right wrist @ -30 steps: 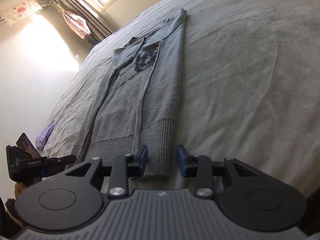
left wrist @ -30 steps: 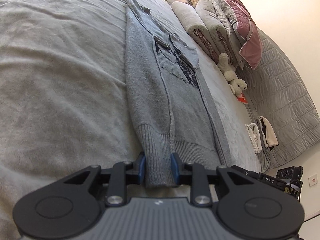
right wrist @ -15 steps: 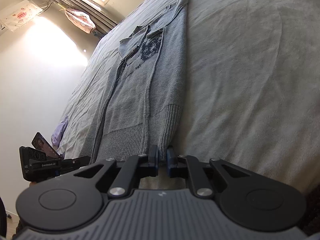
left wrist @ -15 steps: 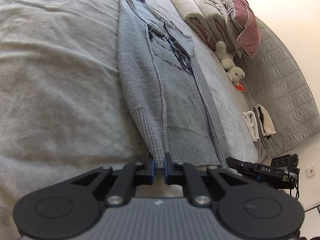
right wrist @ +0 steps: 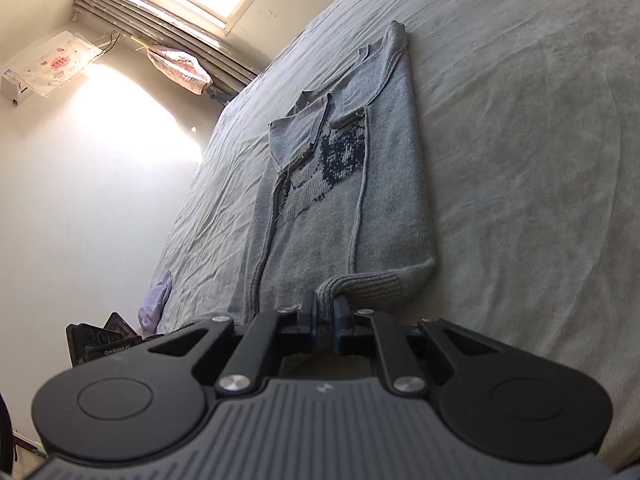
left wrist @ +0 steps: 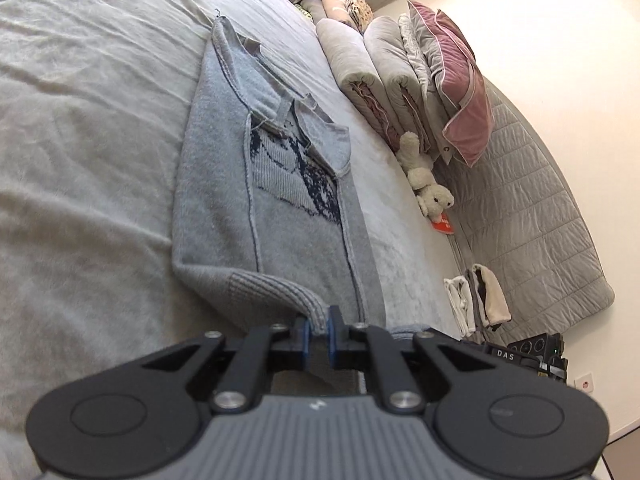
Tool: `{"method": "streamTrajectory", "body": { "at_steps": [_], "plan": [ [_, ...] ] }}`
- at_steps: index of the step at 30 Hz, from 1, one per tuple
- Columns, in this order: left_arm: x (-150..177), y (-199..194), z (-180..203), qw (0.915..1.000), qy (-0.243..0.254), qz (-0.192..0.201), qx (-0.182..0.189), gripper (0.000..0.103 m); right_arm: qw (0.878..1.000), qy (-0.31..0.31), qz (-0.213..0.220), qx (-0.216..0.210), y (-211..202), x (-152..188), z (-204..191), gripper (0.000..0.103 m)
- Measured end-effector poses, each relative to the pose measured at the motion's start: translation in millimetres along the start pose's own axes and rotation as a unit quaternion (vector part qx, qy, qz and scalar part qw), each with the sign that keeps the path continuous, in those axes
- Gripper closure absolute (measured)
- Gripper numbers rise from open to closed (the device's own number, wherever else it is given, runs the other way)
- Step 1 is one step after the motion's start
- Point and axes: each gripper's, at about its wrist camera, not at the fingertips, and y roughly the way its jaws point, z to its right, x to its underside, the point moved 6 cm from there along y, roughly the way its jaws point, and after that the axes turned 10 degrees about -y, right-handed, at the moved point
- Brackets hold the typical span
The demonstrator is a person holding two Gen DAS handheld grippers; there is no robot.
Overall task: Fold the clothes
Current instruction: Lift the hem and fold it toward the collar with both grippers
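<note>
Grey sweater (left wrist: 280, 216) lies on a bed (left wrist: 88, 160); left gripper (left wrist: 317, 334) and right gripper (right wrist: 324, 316) jaws each clamp its ribbed hem.

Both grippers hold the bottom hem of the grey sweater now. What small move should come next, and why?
Probably carry the hem up and forward toward the collar. The left gripper and right gripper are each shut on a ribbed hem corner of the sweater, the corners are off the bed, and the sleeves are already folded in, so a bottom-to-top fold seems next.
</note>
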Motion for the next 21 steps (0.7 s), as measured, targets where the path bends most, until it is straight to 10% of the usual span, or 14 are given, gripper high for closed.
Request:
{"method": "streamTrajectory", "body": {
  "at_steps": [21],
  "plan": [
    [-58.2,43.6,-34.1,0.9947,-0.082,0.016,-0.06,0.092,0.997,0.061,0.011,0.037,49.6,-36.5,54.6,0.091]
  ]
}}
